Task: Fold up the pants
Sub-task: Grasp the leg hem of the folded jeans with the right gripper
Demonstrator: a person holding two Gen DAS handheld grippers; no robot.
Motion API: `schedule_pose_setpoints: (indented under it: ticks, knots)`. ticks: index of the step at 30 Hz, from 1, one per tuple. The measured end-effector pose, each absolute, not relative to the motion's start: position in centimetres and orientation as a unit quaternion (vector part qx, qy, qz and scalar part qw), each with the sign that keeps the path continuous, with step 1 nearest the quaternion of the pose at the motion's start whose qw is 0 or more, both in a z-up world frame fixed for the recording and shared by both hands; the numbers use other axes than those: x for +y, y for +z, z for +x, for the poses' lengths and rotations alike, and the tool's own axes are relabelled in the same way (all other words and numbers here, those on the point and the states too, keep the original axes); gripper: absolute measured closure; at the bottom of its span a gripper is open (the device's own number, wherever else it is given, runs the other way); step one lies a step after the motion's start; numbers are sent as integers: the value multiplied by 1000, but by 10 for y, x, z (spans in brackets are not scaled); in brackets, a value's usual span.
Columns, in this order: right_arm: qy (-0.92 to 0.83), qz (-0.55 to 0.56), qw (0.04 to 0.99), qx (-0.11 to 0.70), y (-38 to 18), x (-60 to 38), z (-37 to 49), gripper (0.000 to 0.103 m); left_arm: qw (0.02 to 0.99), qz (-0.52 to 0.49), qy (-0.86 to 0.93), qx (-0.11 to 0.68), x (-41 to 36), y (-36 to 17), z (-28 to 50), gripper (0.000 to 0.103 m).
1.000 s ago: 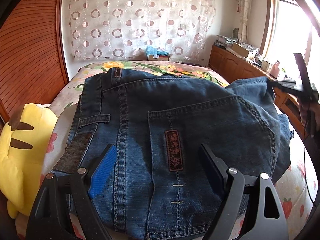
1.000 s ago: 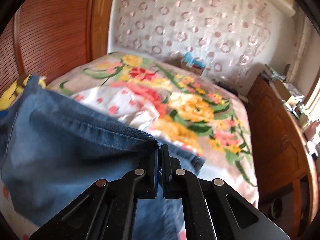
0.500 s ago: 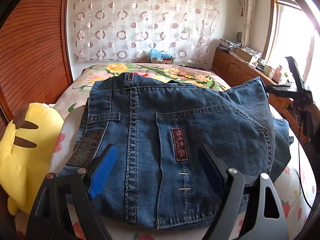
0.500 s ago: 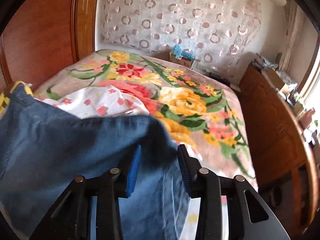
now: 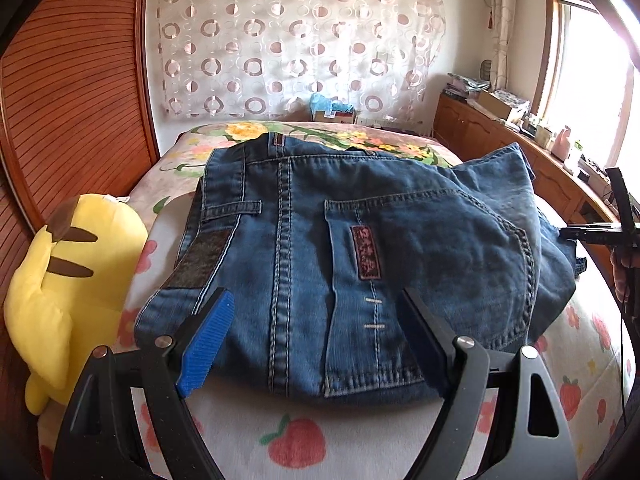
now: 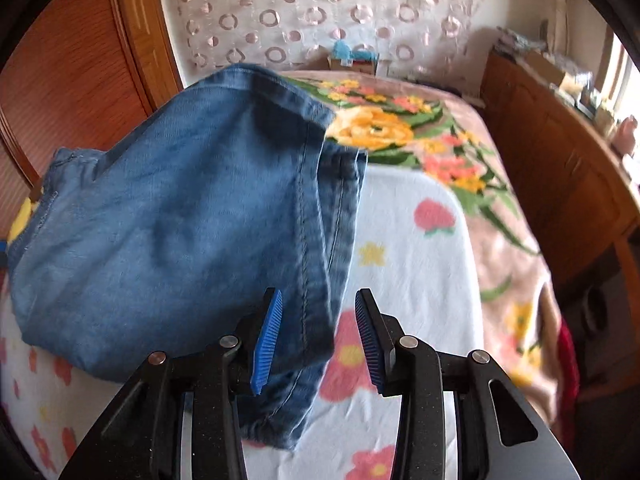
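Pants (image 5: 360, 248): blue denim jeans, folded into a compact stack on the near part of the bed, seat side up, one back pocket with a dark red patch showing. The waistband lies at the far end, towards the curtain, so the centre seam runs from near to far in the left wrist view. A loose leg end stands rumpled on the stack's right side; in the right wrist view it is the nearest denim (image 6: 192, 216), with its hem at the far end.

Left gripper (image 5: 316, 332): jaws wide apart, holding nothing, poised at the stack's near edge.

Right gripper (image 6: 318, 332): jaws parted and empty. The leg's side seam lies below the gap; the pads do not press it.

Bed cover (image 5: 304, 440): white with strawberry and flower print under the jeans; a floral blanket (image 6: 440, 136) lies farther back.

Yellow plush toy (image 5: 72, 288): just left of the stack, against the wooden panel.

Wooden cabinet (image 6: 560, 168): along the bed's right side, cluttered on top.

Curtain (image 5: 296, 36): circle-patterned, behind the bed.
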State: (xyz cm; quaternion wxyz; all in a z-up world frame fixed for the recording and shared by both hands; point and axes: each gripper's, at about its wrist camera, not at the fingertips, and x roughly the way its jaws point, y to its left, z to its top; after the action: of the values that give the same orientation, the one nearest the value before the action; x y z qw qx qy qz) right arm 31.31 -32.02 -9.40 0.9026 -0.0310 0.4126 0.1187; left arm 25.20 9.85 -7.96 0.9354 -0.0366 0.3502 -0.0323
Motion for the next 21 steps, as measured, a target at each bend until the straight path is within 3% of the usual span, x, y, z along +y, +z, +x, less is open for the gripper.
schedule_pose_setpoints:
  ticks: [2, 3, 4, 7, 12, 20, 21]
  knots:
    - [134, -26, 897, 420, -95, -317, 308, 66, 935, -33, -32, 351, 97, -79, 248, 19]
    - [139, -35, 897, 418, -93, -314, 303, 81, 935, -32, -31, 351, 97, -79, 247, 19]
    - [145, -41, 897, 416, -91, -313, 300, 88, 935, -31, -29, 353, 97, -80, 246, 19]
    - [160, -41, 901, 401, -80, -312, 284, 95, 934, -30, -26, 355, 98, -80, 243, 19]
    - [169, -13, 919, 355, -56, -326, 242, 95, 936, -29, -22, 351, 101, -79, 238, 19]
    - [140, -3, 911, 389, -97, -333, 231, 95, 936, -33, 9, 350, 122, -80, 238, 19]
    - [134, -1, 912, 389, -99, -334, 230, 91, 936, -33, 12, 350, 126, -80, 238, 19]
